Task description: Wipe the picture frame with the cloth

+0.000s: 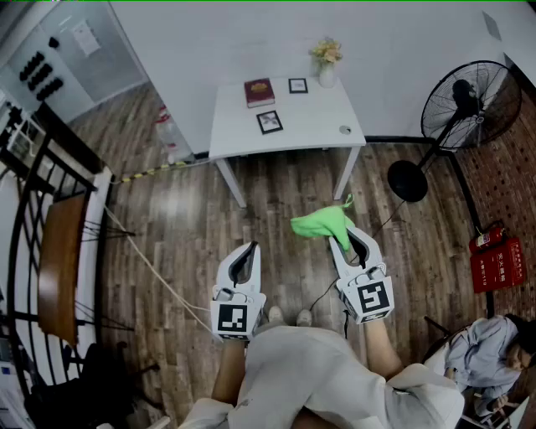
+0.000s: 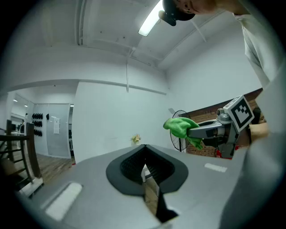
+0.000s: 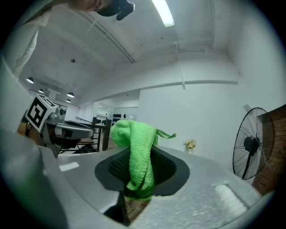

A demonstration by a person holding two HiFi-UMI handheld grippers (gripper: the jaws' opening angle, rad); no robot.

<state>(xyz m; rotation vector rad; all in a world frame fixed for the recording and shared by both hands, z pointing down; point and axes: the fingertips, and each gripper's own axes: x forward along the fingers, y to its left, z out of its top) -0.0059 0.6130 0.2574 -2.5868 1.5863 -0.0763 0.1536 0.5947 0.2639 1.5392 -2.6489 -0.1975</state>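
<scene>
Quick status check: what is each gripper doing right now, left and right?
Left gripper: closed, nothing between its jaws.
Right gripper: closed on the green cloth.

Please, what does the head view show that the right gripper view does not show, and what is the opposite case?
Only the head view shows the white table with a picture frame and a dark red book on it, and a seated person at the lower right. Only the right gripper view shows the ceiling light and, close up, the green cloth pinched between the jaws. Both show the cloth held in the right hand-held gripper, the standing fan, the flowers and the left hand-held gripper.
</scene>
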